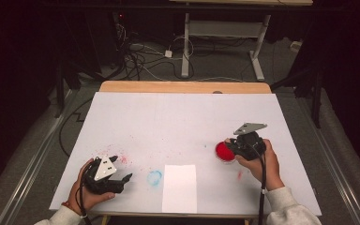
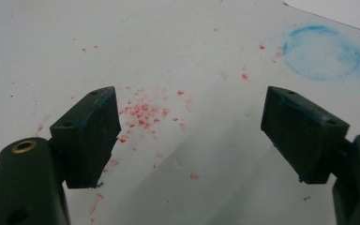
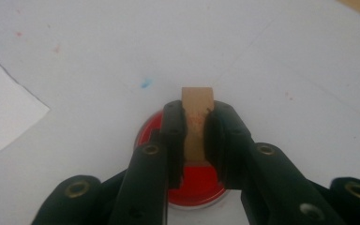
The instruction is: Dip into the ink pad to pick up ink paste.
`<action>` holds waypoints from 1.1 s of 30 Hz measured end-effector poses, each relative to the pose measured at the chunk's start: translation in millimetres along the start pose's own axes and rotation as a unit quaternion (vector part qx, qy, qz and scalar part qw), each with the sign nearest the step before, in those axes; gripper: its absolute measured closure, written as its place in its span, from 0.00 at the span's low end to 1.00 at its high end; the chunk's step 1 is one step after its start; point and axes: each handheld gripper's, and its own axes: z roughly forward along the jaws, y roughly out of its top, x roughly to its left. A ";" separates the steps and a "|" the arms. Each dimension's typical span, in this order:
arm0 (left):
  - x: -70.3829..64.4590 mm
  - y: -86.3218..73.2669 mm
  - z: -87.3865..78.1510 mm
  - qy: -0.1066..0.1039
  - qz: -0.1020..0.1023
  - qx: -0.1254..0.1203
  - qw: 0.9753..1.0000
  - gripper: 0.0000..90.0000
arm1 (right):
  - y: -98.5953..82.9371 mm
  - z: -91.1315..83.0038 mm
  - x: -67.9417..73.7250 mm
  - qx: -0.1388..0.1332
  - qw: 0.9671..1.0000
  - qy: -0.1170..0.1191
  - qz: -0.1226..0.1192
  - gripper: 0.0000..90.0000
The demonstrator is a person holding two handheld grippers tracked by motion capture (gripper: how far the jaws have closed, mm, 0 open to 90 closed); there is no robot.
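A round red ink pad (image 1: 223,151) lies on the white table cover at the right. My right gripper (image 1: 238,146) hovers over it, shut on a small wooden block (image 3: 197,123) that stands upright above the red ink pad (image 3: 197,185). At the near left my left gripper (image 1: 122,169) rests low over the cover, open and holding nothing. Between its jaws in the left gripper view (image 2: 190,136) I see red specks (image 2: 143,112) on the cover. A blue ring stain (image 2: 322,51) lies past the right jaw; it is the blue ring stain (image 1: 154,177) in the high view.
A white sheet of paper (image 1: 179,187) lies at the near middle of the white cover (image 1: 178,122). A wooden table edge (image 1: 185,86) runs along the far side. Cables and a desk frame (image 1: 186,42) stand on the floor beyond.
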 end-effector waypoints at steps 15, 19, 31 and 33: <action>-1.5 1.8 3.7 -0.004 0.004 0.008 1.000 0.21 | -15.0 26.7 -5.7 0.039 0.999 0.006 0.010 0.85; -1.5 1.8 4.2 -0.006 0.004 0.008 1.000 0.21 | -15.4 27.4 -5.6 0.042 0.999 0.005 0.013 0.85; -2.7 2.6 3.0 -0.005 0.007 0.007 1.000 0.21 | -17.5 28.8 -5.1 0.040 0.999 0.002 0.020 0.85; -2.7 2.6 3.0 -0.004 0.006 0.008 1.000 0.21 | -17.2 28.8 -2.1 0.043 0.999 -0.006 0.015 0.85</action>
